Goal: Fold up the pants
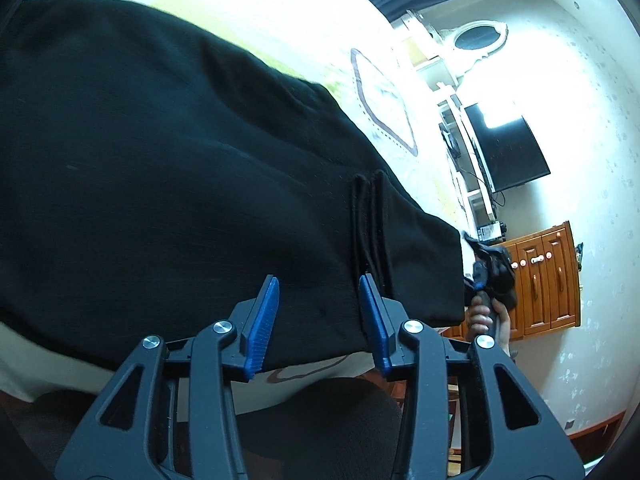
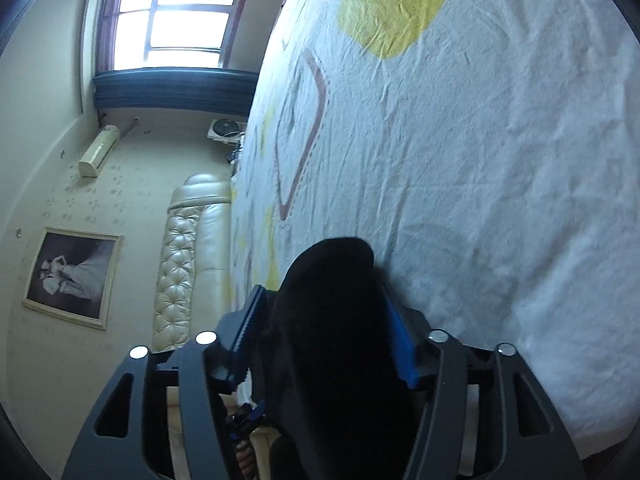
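While the left tongs are hovering open over the folded pants, the right tongs are gripping a bunched end; laying it down flat likely follows.

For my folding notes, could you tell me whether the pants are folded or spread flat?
Folded, at least partly: the black pants show stacked cloth edges near the left tongs, on the bed sheet.

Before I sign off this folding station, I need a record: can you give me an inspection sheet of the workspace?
Surface: bed sheet, white with yellow patches, wrinkled.
Job's things: black pants lying folded on the sheet.
Clutter: nothing seen.
Grippers: left gripper open, pads clear of the cloth; right gripper has a wad of the pants between its pads.
Cables: wires hang below the wall TV.
Surroundings: window, wooden cabinet, framed picture.
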`<act>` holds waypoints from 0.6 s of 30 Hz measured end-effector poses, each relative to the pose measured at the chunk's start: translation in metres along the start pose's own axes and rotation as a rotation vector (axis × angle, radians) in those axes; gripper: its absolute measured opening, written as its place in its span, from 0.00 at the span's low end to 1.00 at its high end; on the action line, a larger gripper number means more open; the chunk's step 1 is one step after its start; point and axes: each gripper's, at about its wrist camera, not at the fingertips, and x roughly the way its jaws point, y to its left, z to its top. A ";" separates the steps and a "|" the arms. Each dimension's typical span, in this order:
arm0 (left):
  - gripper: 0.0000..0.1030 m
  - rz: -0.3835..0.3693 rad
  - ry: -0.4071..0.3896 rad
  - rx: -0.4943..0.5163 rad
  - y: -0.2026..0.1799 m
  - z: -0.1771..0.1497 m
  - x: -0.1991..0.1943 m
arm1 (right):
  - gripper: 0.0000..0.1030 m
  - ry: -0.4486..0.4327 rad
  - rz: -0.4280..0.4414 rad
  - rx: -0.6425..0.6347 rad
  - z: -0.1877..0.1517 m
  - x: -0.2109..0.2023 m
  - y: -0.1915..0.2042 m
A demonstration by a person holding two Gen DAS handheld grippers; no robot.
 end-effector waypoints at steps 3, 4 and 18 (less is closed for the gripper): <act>0.50 0.025 -0.015 0.005 0.010 0.001 -0.019 | 0.64 0.049 0.016 -0.018 -0.016 -0.019 -0.004; 0.50 0.030 -0.022 0.001 0.014 0.001 -0.025 | 0.64 0.075 0.008 -0.028 -0.023 -0.024 -0.007; 0.76 -0.014 -0.211 -0.307 0.109 0.003 -0.132 | 0.64 -0.040 -0.298 -0.250 -0.059 -0.058 0.037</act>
